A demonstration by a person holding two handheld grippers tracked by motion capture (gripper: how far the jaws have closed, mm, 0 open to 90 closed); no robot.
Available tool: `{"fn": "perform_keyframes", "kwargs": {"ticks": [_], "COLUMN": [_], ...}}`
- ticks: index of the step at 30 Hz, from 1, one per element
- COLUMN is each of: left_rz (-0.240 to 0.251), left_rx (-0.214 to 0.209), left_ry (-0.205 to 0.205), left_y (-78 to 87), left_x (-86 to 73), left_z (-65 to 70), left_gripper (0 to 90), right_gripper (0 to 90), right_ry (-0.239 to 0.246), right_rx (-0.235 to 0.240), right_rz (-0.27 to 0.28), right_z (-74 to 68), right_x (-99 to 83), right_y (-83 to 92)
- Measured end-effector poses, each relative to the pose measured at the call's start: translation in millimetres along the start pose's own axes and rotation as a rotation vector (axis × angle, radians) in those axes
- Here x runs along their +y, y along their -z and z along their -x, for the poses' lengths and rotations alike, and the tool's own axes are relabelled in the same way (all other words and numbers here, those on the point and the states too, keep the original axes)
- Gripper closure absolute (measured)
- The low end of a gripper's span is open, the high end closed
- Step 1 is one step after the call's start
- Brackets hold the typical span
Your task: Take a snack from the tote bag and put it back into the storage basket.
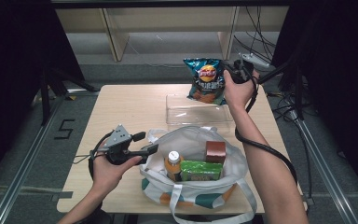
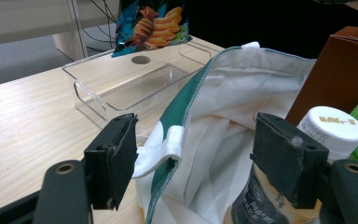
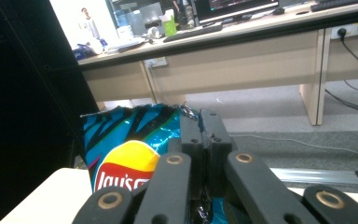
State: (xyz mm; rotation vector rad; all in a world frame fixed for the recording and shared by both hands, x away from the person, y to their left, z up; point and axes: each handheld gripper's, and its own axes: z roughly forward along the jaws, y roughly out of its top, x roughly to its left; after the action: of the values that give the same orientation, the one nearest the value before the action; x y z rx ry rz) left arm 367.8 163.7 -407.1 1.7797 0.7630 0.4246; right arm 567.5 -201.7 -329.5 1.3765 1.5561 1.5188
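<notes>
Chip bag lifted out, more snacks wait in the tote

The right gripper (image 1: 230,73) has its fingers (image 3: 192,140) pinched tight on the top edge of the chip bag (image 1: 206,80), holding it up at 12 o'clock, just above the clear tray (image 1: 196,112) on the desk (image 1: 121,112). The left gripper (image 1: 150,143) has its fingers (image 2: 116,156) apart, one each side of the rim of the tote bag (image 1: 191,140) at 6 o'clock, not pressing it. Inside sit a bottle (image 1: 173,163), a green pack (image 1: 200,170) and a brown box (image 1: 215,151). The chip bag looks nearly ready to go in the tray; the rest seems left to do.
</notes>
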Motion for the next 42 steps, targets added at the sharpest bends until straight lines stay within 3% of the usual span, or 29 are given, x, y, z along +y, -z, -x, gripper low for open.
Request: {"fn": "perform_keyframes", "kwargs": {"ticks": [8, 10, 13, 19, 21, 22, 25, 27, 28, 30, 31, 32, 33, 35, 42], "left_rz": [-0.002, 0.000, -0.001, -0.004, 0.001, -0.008, -0.007, -0.008, -0.008, -0.009, -0.009, -0.009, -0.009, -0.014, -0.009], "left_rx": [0.001, -0.001, 0.001, 0.001, -0.006, 0.003, -0.001, 0.000, -0.001, 0.000, -0.002, -0.001, -0.001, 0.003, -0.001], "left_ry": [0.004, 0.003, 0.002, 0.006, 0.010, 0.008, 0.010, 0.009, 0.008, 0.007, 0.001, 0.007, 0.006, 0.005, 0.001], "left_y": [-0.6, -0.6, -0.4, -0.5, -1.3, -0.9, -1.3, -1.2, -1.3, -1.0, -0.8, -0.8, -0.8, -0.9, -1.9], "left_x": [-0.8, -0.7, -1.0, -1.6, -2.1, -2.0, -2.3, -2.3, -2.3, -2.3, -2.3, -2.5, -2.5, -2.5, -2.5], "left_z": [0.2, 0.4, 0.0, 0.1, 0.0, 0.4, 0.7, 0.7, 0.7, 0.7, 0.5, 0.8, 0.7, 0.9, 0.6], "left_gripper": [29.9, 29.9, 29.9, 29.9, 29.9, 29.9, 29.9, 29.9, 29.9, 29.9, 29.9, 29.9, 29.9, 29.9, 29.9], "right_gripper": [89.7, 89.7, 89.6, 89.5, 89.5, 89.4, 89.4, 89.4, 89.4, 89.2, 89.1, 89.0, 88.9, 88.6, 89.2], "right_ry": [0.005, 0.035, -0.006, 0.000, -0.020, 0.000, -0.041, -0.004, -0.031, -0.024, 0.018, 0.012, -0.023, -0.018, -0.037], "right_rx": [-0.001, 0.014, 0.004, 0.004, -0.004, -0.001, -0.009, -0.004, -0.018, -0.016, -0.004, -0.012, -0.017, -0.028, 0.004], "right_rz": [0.000, 0.004, -0.009, -0.037, -0.049, -0.051, -0.054, -0.056, -0.064, -0.068, -0.057, -0.061, -0.071, -0.084, -0.075], "right_z": [0.7, 3.2, 0.4, 4.9, 5.2, 7.5, 5.9, 10.3, 9.1, 10.9, 14.5, 14.3, 12.3, 13.3, 9.2], "right_x": [-4.7, -5.1, -7.9, -18.3, -21.7, -22.9, -25.1, -26.8, -27.3, -29.2, -30.1, -31.0, -32.6, -33.4, -27.8], "right_y": [-4.9, -5.7, -6.0, -10.0, -11.2, -11.9, -13.4, -13.8, -14.3, -15.3, -16.9, -16.5, -15.4, -16.0, -15.8]}}
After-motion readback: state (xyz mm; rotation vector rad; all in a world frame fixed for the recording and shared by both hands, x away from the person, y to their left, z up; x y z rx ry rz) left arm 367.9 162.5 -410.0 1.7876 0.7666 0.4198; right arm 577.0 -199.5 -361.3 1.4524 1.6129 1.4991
